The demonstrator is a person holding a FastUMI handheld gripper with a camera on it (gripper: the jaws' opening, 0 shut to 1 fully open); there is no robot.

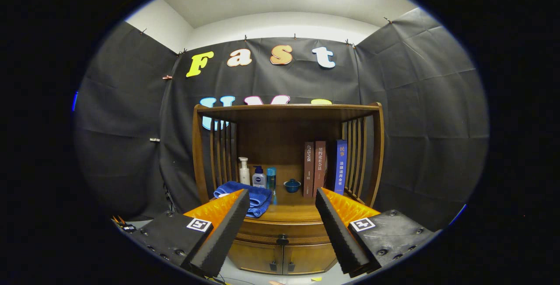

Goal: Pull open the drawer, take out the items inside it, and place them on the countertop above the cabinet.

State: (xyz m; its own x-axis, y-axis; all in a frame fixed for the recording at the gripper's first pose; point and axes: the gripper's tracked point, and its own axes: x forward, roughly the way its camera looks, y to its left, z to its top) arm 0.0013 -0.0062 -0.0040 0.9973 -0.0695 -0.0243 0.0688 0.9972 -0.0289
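While its two fingers stand wide apart with nothing between them and nothing touched, the hand-held gripper [282, 215] hangs in the air facing a wooden cabinet [286, 180]. Taking that cabinet as the landmark: the drawer [282, 232] runs across its front just under the countertop [288, 211], fully closed, with a small dark knob [282, 239] at its middle; it sits ahead of the fingers and framed in the gap between them, well apart from both tips. Below the drawer are two closed doors [282, 258]. On the countertop, toward the cabinet's left side, lies a folded blue towel [251, 196], partly hidden behind the left finger; behind it stand a white pump bottle [244, 171], a smaller bottle with a blue cap [259, 177] and a slim teal bottle [271, 180]. Near the middle sits a small blue bowl [292, 185], and toward the right side three books [324, 167] stand upright against the slatted side wall.
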